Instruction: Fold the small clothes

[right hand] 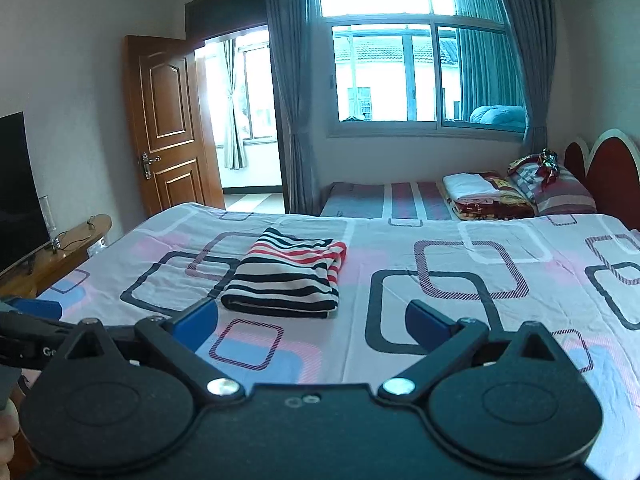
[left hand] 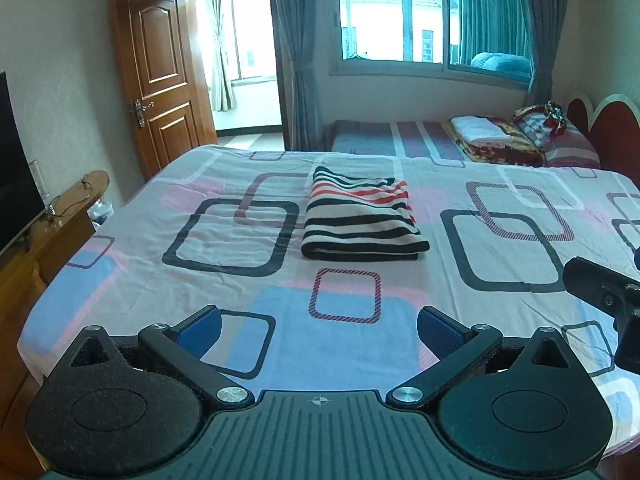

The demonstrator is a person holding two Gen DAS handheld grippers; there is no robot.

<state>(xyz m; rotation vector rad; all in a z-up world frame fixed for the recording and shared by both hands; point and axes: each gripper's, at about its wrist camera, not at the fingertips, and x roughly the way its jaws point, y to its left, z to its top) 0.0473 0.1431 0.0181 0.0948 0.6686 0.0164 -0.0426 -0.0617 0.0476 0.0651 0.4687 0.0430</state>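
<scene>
A striped garment (left hand: 360, 216), black, white and red, lies folded into a neat rectangle on the patterned bed sheet (left hand: 240, 280). It also shows in the right wrist view (right hand: 288, 276). My left gripper (left hand: 318, 330) is open and empty, held above the near part of the bed, well short of the garment. My right gripper (right hand: 312, 326) is open and empty, also above the near part of the bed, to the right of the garment. Part of the right gripper shows at the right edge of the left wrist view (left hand: 604, 292).
A second bed (left hand: 440, 140) with folded blankets and a pillow stands behind, under the window. An open wooden door (left hand: 160, 76) is at the far left. A TV (right hand: 20, 188) on a wooden cabinet (left hand: 48, 228) stands along the left of the bed.
</scene>
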